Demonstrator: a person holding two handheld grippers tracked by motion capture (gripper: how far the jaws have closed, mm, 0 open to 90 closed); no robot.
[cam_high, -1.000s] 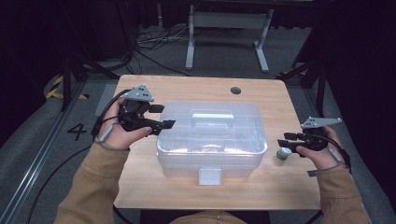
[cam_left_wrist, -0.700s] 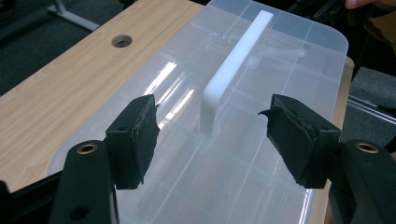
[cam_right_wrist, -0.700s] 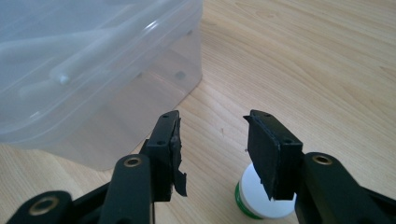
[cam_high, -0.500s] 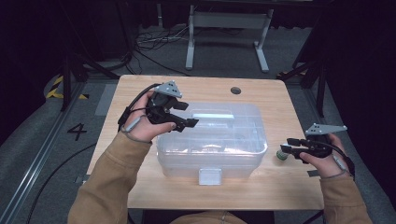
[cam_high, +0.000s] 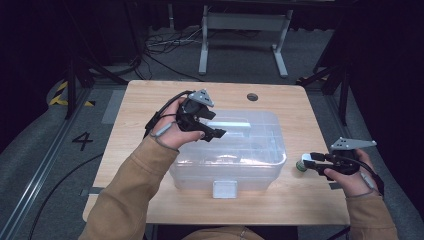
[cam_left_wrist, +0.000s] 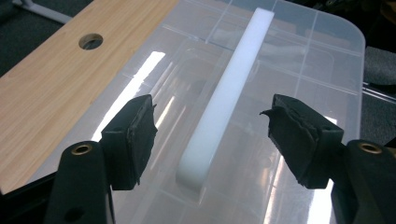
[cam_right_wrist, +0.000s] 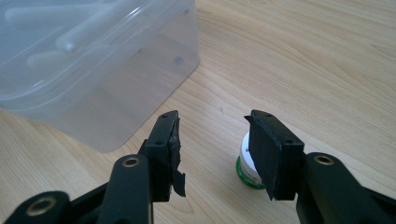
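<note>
A clear plastic storage box (cam_high: 227, 155) with a lid, a white handle bar (cam_left_wrist: 229, 88) and a white front latch (cam_high: 224, 189) stands in the middle of the wooden table (cam_high: 140, 100). My left gripper (cam_high: 216, 127) hovers over the lid's left part, open, its jaws on either side of the near end of the handle (cam_high: 235, 122) without touching it. My right gripper (cam_high: 306, 161) is low at the table's right, open, with a small white and green jar (cam_right_wrist: 246, 164) just beyond its right jaw. The jar (cam_high: 298, 165) sits beside the box's right wall.
A round cable hole (cam_high: 252, 96) lies in the tabletop behind the box. White stick-like items (cam_right_wrist: 88, 28) show through the box wall. Bare wood (cam_right_wrist: 303, 56) lies right of the box. A metal stand (cam_high: 240, 30) and cables are on the floor beyond the table.
My left gripper has moved right and forward from the box's left side to above the lid and handle. My right gripper has drifted slightly toward the near edge and stays beside the jar.
</note>
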